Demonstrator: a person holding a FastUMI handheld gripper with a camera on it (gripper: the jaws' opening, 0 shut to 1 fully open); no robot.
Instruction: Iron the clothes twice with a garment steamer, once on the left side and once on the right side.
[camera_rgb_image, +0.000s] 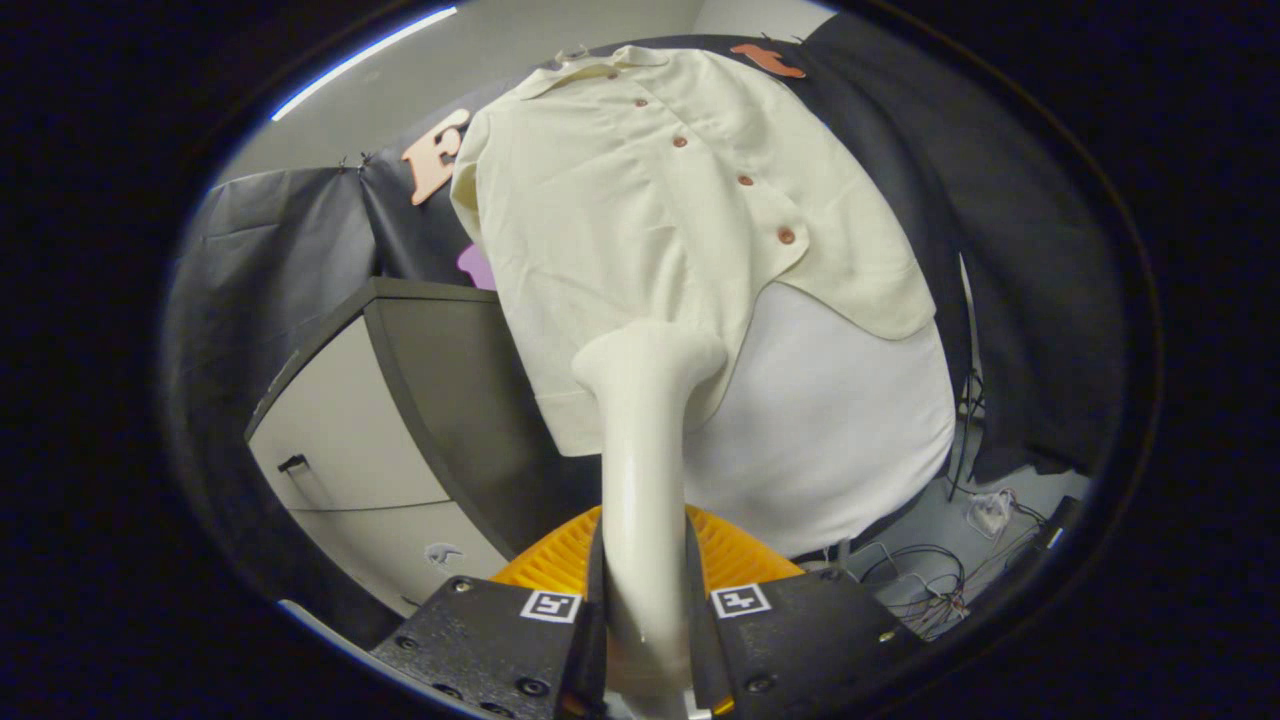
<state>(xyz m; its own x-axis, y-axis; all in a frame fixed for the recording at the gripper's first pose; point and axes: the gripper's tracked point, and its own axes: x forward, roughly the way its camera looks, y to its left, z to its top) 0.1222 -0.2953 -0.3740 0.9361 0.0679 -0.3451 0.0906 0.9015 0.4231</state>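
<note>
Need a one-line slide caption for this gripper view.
Gripper shut on the cream plastic steamer handle, its head pressed against the lower hem of the cream buttoned shirt.

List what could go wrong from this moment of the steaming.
1. The steamer, clamped by its handle between the gripper jaws, meets the shirt near the lower hem, so it may bunch the loose cloth.
2. The buttons beside its head could catch on a stroke.
3. The smooth handle might twist in the jaws.

Close behind jaws; up toward shirt (660, 200)
</note>
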